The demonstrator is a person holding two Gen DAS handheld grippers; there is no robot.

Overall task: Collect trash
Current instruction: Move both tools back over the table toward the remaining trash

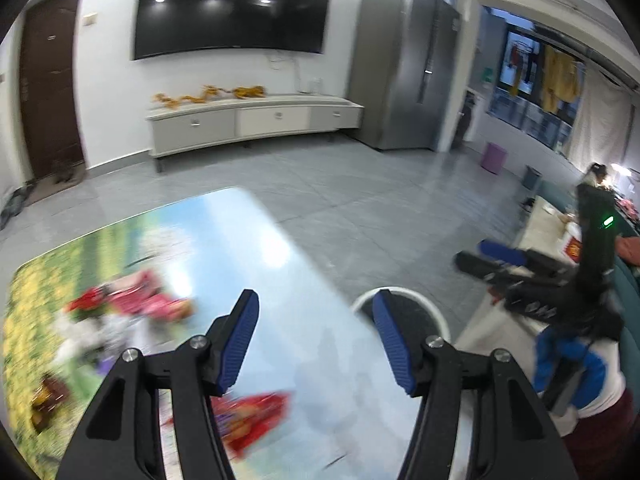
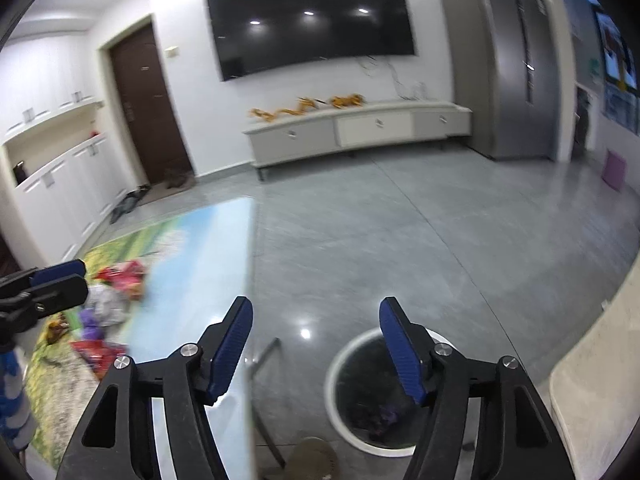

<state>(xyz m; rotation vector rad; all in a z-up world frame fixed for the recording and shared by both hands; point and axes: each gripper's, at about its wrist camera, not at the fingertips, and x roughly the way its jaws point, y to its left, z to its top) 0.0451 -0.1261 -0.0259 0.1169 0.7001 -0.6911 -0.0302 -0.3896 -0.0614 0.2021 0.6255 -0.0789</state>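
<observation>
Several crumpled wrappers lie on the picture-printed table (image 1: 248, 240): a red and pink pile (image 1: 132, 300), a red wrapper (image 1: 256, 412) near my left fingers, a brown one (image 1: 46, 394). My left gripper (image 1: 316, 340) is open and empty above the table. A white-rimmed trash bin (image 2: 372, 396) with dark trash inside stands on the floor right of the table; its rim shows in the left wrist view (image 1: 416, 300). My right gripper (image 2: 316, 344) is open and empty above the table edge (image 2: 250, 280) and the bin. The wrappers also show in the right wrist view (image 2: 116, 280).
A TV (image 1: 232, 8) hangs over a low white cabinet (image 1: 256, 118). A steel fridge (image 1: 404, 68) stands to the right. A brown door (image 2: 148, 108) and white cupboards (image 2: 52, 184) are at the left. A purple bin (image 1: 494, 158) and a pale counter (image 2: 592, 368) are at the right.
</observation>
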